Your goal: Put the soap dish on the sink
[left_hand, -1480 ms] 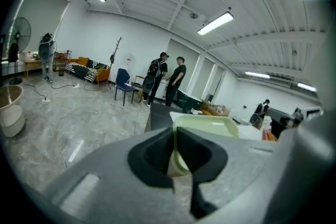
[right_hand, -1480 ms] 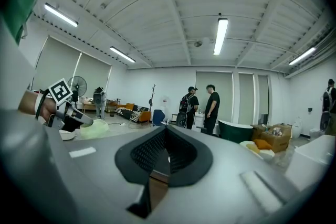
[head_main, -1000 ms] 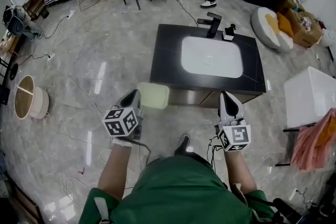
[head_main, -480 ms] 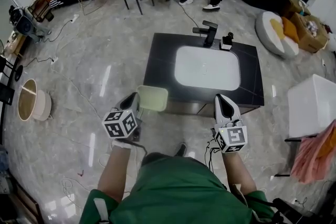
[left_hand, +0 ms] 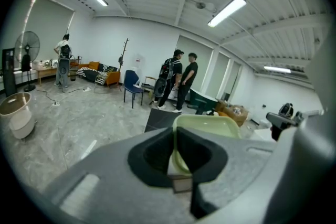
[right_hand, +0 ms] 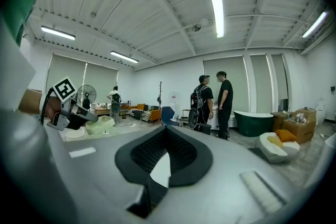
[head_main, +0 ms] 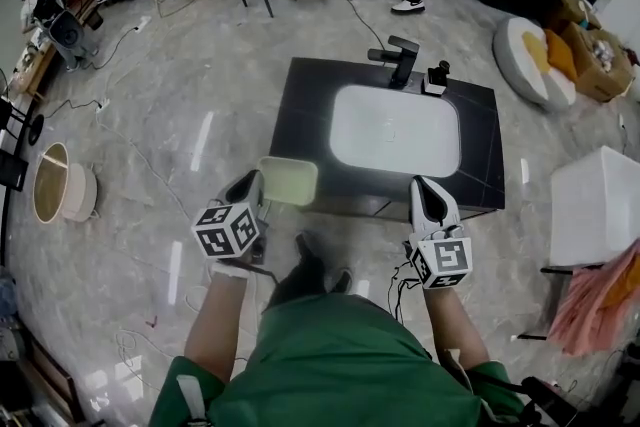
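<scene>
Soap dish (head_main: pixel 288 181), pale green, is pinched by its near-left rim in the left gripper (head_main: pixel 256 190) and held just off the near-left corner of the sink (head_main: pixel 310 110). The right gripper (head_main: pixel 430 190) is closed on nothing. Carry the dish level, far and right, over bare dark countertop. Set it flat before letting go.

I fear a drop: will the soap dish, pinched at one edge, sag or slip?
Probably stiff: the soap dish juts level from the left gripper without sagging. It looks smooth, so it might slip, since only one edge is pinched.
</scene>
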`<state>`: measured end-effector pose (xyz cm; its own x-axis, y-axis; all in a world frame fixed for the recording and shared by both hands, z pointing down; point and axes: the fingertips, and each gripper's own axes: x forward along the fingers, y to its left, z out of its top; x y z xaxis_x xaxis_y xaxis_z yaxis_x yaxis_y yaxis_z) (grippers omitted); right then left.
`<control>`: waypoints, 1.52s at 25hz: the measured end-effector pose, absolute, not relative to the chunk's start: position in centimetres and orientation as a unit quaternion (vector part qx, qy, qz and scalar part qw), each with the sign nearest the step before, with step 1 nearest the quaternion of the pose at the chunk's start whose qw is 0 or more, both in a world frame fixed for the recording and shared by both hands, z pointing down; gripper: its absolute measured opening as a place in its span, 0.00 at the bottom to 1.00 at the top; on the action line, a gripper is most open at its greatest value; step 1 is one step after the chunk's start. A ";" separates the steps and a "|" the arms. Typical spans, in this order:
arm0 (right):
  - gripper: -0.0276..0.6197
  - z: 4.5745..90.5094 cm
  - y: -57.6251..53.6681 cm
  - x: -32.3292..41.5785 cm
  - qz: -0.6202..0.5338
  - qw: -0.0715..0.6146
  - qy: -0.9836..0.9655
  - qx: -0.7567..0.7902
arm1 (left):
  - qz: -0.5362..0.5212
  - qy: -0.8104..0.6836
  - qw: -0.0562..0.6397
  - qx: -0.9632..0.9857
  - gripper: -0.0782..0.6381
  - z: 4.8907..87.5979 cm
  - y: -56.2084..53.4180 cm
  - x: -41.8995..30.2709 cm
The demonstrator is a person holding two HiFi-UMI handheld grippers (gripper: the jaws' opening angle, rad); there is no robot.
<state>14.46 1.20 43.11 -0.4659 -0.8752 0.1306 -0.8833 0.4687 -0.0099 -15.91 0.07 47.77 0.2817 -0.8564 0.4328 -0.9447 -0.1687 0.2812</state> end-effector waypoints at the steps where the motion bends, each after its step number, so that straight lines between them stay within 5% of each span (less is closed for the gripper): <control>1: 0.04 43.2 0.6 14.4 0.038 0.056 -0.855 0.514 | 0.091 -0.595 0.254 0.757 0.13 48.0 -0.5 -16.2; 38: 0.04 46.2 -25.7 7.9 0.053 0.127 -0.809 0.572 | 0.129 -0.537 0.319 0.770 0.14 59.2 -35.2 -20.8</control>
<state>7.87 -25.74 46.25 -0.3142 -0.9114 0.2657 -0.9384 0.3406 0.0588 -20.81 -35.21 59.23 0.3894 -0.7449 0.5417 -0.9098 -0.2194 0.3523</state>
